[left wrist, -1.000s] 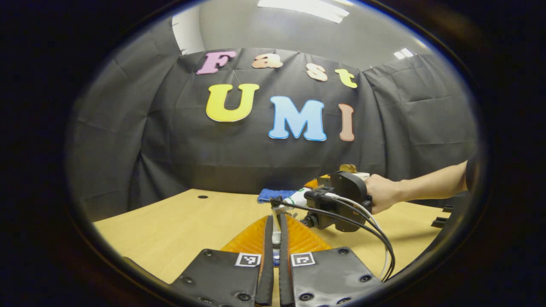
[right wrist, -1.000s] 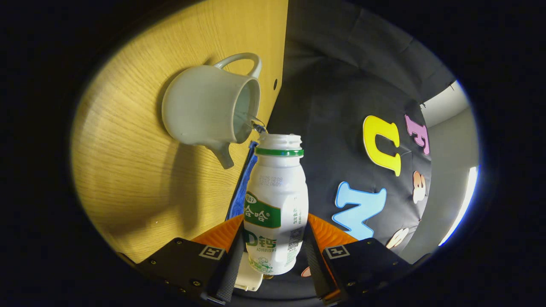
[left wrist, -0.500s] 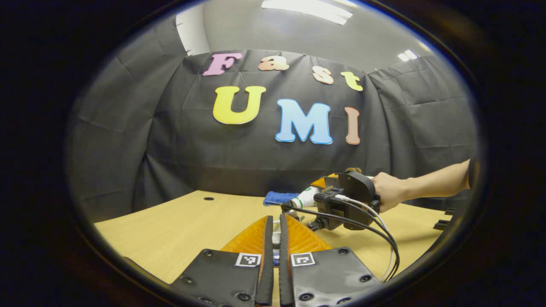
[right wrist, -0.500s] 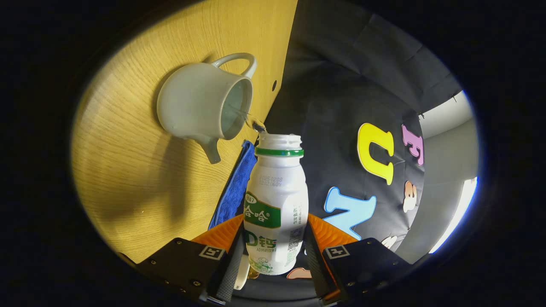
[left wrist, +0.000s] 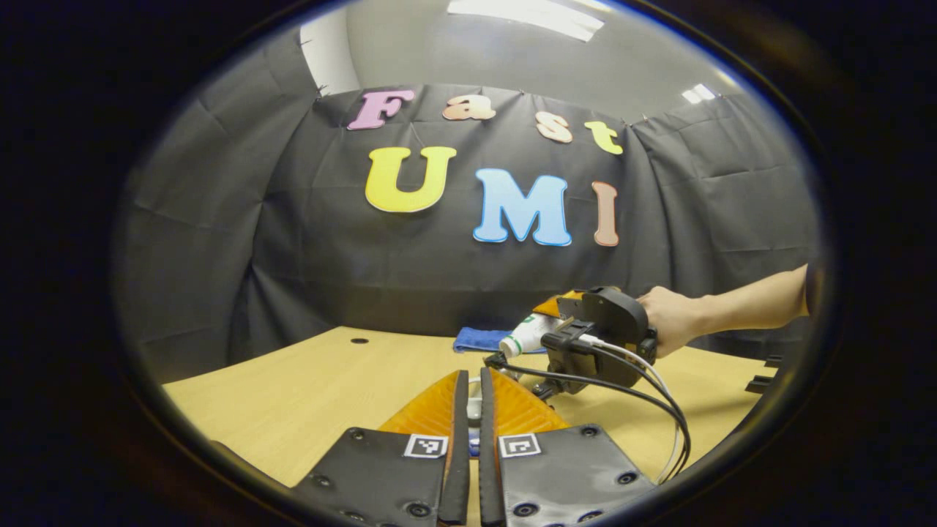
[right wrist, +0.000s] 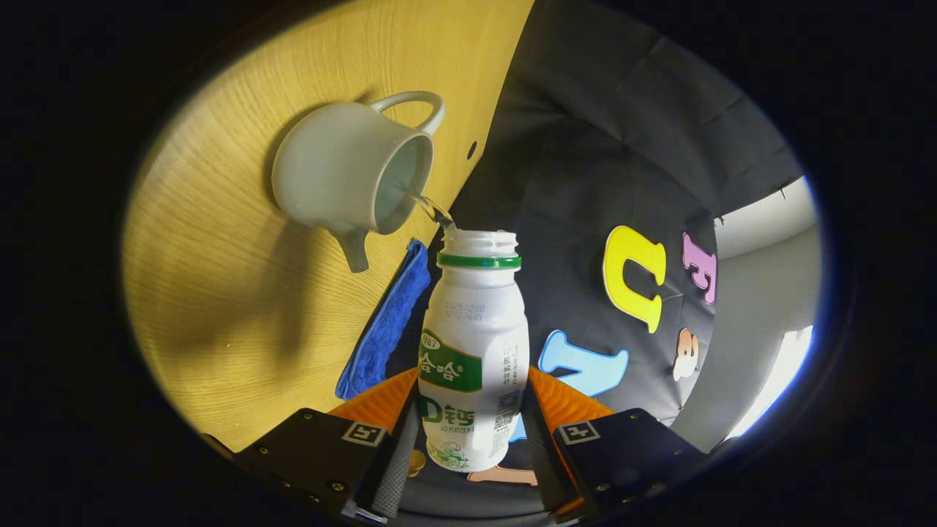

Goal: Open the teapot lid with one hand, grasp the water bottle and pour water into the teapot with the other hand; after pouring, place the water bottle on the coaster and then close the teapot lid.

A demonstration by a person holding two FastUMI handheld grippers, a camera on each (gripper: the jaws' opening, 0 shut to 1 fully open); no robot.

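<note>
My right gripper (right wrist: 468, 439) is clamped on the water bottle (right wrist: 472, 351), both fingers on its sides, bottle tipped so a thin stream leaves its mouth and lands in the open teapot (right wrist: 351, 183) on the table (right wrist: 219, 307); I judge the tilt is kept shallow to hold the stream inside the rim. The blue cloth (right wrist: 384, 329) lies by the table's far edge, just beside the teapot. My left gripper (left wrist: 468, 410) has its fingers nearly together; something small sits between them, likely the lid, but I cannot tell. Against half a second ago the teapot sits slightly farther from the bottle mouth, stream longer.
</note>
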